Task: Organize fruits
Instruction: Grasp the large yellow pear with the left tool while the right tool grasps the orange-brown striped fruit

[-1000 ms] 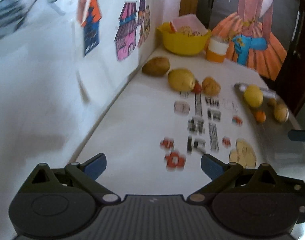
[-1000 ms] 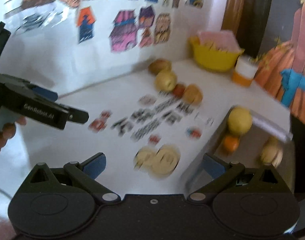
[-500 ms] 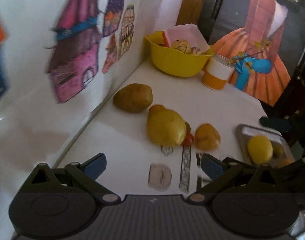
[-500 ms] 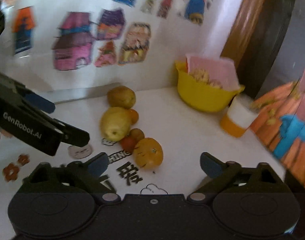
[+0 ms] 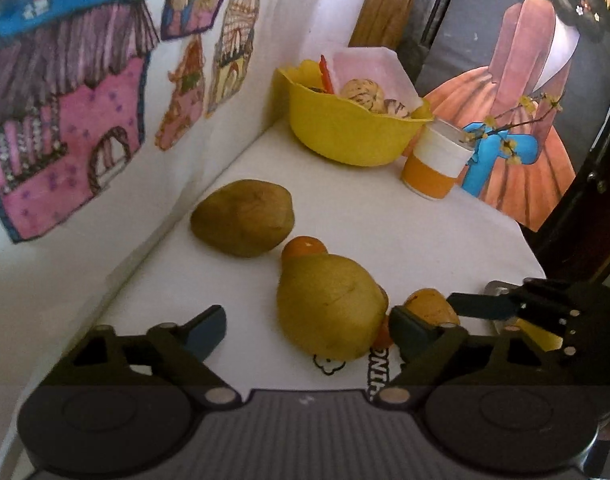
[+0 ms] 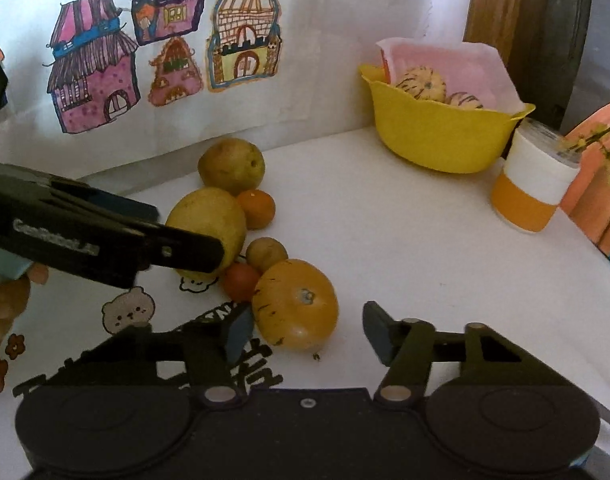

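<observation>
Fruit cluster sat mid-table (image 6: pixel 385 240), near the wall.
Pear (image 6: pixel 209 228) lay in front of another pear (image 6: pixel 231 166), small orange (image 6: pixel 257 208) between them; persimmon (image 6: pixel 295 304) nearest; bowl (image 6: pixel 441 136) at back right, cup (image 6: pixel 529 184) right of it.

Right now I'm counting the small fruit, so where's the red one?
In the right wrist view the red fruit sits left of centre on the table, wedged between the big yellow fruit and the orange fruit.
</observation>
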{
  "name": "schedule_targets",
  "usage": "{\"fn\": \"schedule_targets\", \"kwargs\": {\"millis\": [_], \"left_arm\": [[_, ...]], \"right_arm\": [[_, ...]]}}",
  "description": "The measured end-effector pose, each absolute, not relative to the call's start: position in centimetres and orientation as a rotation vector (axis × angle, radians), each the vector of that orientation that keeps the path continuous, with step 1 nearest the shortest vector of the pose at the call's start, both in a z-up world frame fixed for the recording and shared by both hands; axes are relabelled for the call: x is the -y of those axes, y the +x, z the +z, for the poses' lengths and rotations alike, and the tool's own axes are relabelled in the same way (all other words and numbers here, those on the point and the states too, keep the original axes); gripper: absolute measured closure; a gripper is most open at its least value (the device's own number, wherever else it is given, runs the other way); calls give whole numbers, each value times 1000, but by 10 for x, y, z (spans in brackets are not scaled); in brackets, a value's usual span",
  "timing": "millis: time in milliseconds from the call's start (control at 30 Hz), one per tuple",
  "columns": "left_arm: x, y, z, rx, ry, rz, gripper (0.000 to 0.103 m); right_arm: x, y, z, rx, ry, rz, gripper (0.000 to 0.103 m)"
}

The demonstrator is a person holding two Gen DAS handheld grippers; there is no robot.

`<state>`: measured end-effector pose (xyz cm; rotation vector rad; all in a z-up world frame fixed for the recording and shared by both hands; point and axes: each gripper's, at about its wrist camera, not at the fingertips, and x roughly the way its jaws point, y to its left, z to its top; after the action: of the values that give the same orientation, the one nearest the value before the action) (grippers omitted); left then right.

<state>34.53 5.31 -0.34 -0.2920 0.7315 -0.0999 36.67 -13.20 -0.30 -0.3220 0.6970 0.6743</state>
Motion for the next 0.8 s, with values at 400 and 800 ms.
{"fn": "schedule_targets", "kwargs": {"millis": [400, 800], "left_arm": [[-49, 333, -2, -739, -335, -134, 40], [-34, 248, 6, -738, -310, -177, 42]], "right_arm": [[144, 341, 3, -702, -275, 653, 58], [184, 247, 18, -674, -197, 651, 58]]}}
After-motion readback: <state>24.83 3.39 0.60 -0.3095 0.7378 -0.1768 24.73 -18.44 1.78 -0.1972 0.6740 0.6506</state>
